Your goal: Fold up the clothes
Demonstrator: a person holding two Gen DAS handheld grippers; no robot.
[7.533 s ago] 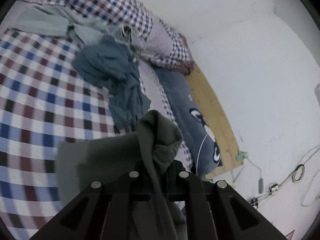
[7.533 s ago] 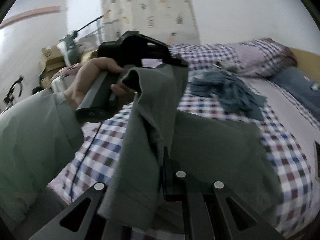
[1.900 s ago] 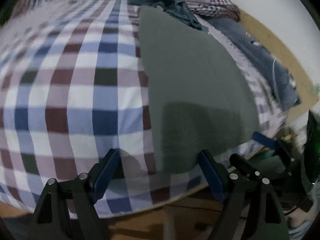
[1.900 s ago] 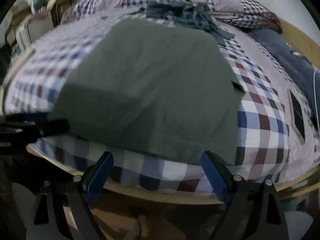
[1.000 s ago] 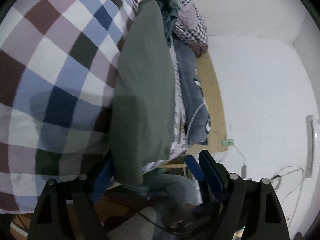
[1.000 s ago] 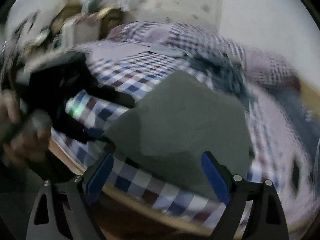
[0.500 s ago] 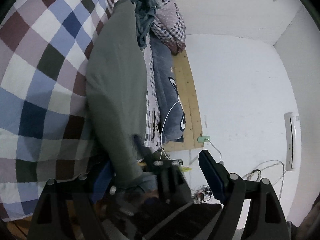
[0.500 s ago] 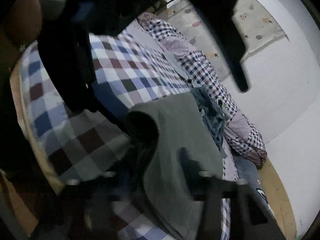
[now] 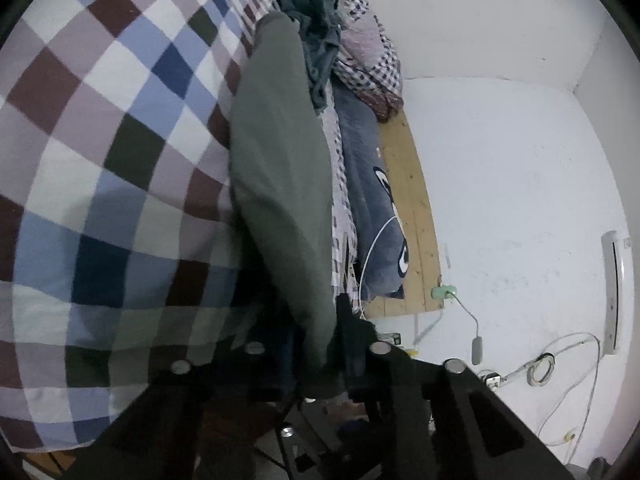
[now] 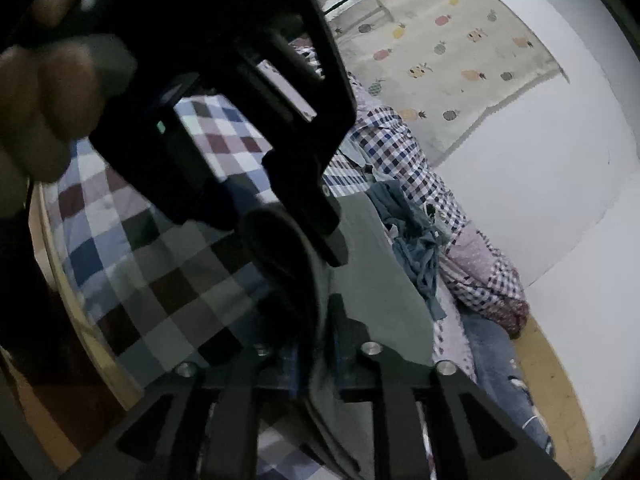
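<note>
A: Item 1, nearest the lens?

B: Left tongs, pressed together on the near hem of the grey-green garment. Right tongs, likewise pinching the same garment, with a fold of it bunched just ahead of the jaws

A: Where does the garment lie?

B: On the bed, over the checked sheet. From both sets of tongs at the near edge it runs away along the mattress towards the pillows. In the right wrist view the left tongs' black frame sits close above the bunched fold, gripped by a hand at the upper left

A: Item 2?

B: Checked sheet, blue, maroon, white and dark squares, covering the mattress left of the garment. The wooden bed edge shows along its near side in the right wrist view

A: Beyond the garment?

B: Crumpled teal clothing, touching the garment's far end. Behind it, a small-check pillow. Beside the garment on the wall side, a blue-grey blanket with a white print, and a white cable across it

A: Farthest entries?

B: Wooden bed frame against the white wall. On the wall, a green plug and loose cords. In the right wrist view, a fruit-print curtain at the back
</note>
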